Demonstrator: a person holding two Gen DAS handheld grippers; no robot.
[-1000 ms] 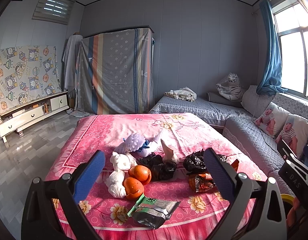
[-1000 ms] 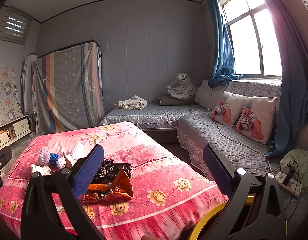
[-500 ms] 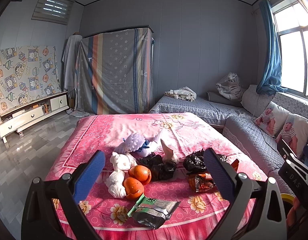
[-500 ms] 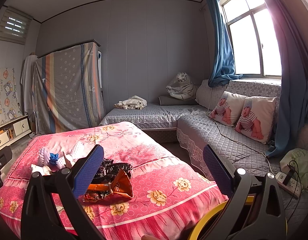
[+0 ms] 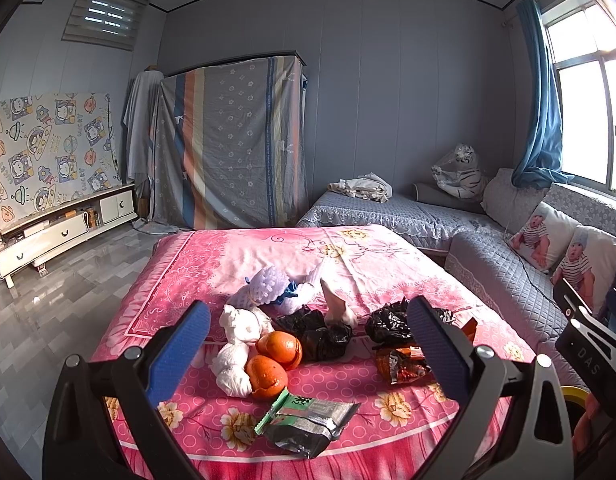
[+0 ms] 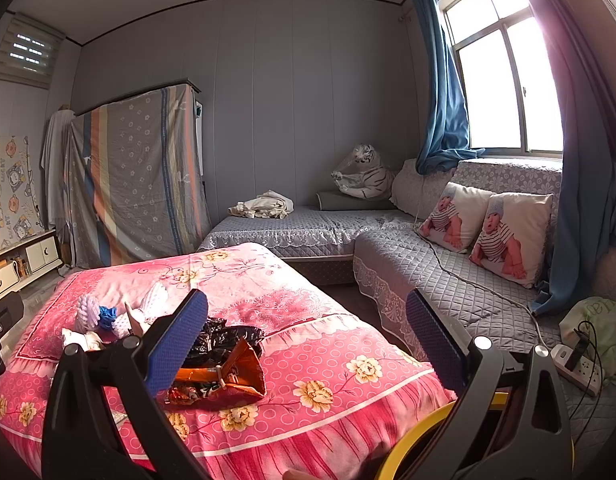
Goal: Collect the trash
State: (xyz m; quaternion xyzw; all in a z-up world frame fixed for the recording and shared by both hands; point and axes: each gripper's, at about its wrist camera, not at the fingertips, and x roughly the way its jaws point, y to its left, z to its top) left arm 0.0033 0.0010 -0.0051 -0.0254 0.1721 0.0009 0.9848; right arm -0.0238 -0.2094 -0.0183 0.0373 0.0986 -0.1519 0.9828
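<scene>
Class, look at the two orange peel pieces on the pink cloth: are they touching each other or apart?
Touching. The left wrist view shows the upper orange peel overlapping the lower orange peel, with no pink cloth visible between them.

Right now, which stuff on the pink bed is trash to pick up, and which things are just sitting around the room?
Trash: green wrapper, orange peels, white tissues, black bags, orange snack bag.

Just there: tiger toy, baby pillows, power strip.
</scene>
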